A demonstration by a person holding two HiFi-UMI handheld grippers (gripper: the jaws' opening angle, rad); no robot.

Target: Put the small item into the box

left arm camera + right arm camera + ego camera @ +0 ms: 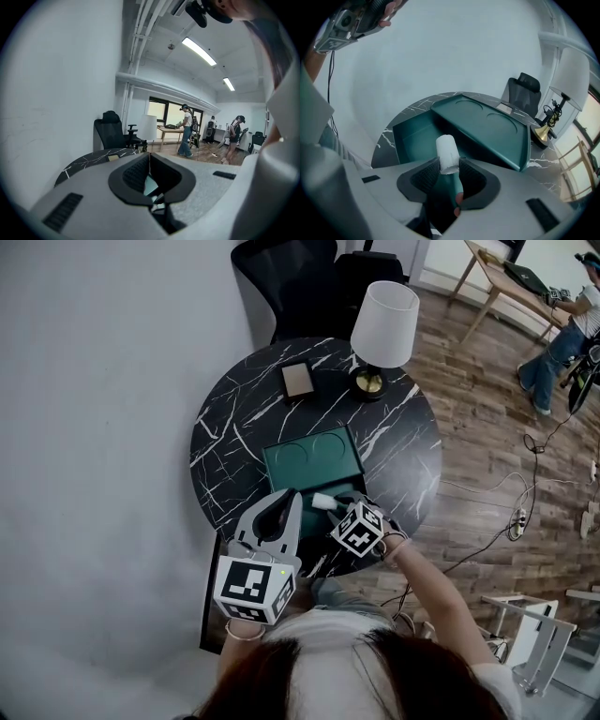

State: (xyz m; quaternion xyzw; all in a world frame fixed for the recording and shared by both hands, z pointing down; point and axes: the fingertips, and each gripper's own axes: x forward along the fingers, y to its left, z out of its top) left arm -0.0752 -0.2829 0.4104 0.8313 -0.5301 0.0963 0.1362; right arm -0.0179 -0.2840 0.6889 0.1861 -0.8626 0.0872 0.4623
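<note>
Count: one white roll (446, 147) gripped in your right gripper (446, 162) fingers, one open box (410, 136) at 12 o'clock; left gripper (149, 157) fingers closed, empty.

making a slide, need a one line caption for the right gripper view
Right gripper holds a small white roll close to the open green box

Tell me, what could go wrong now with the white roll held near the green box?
The right gripper grips the white roll only at its near end, so it may tilt or slip early. The open green box lies near the table edge; a roll dropped from here might bounce off the table.
</note>
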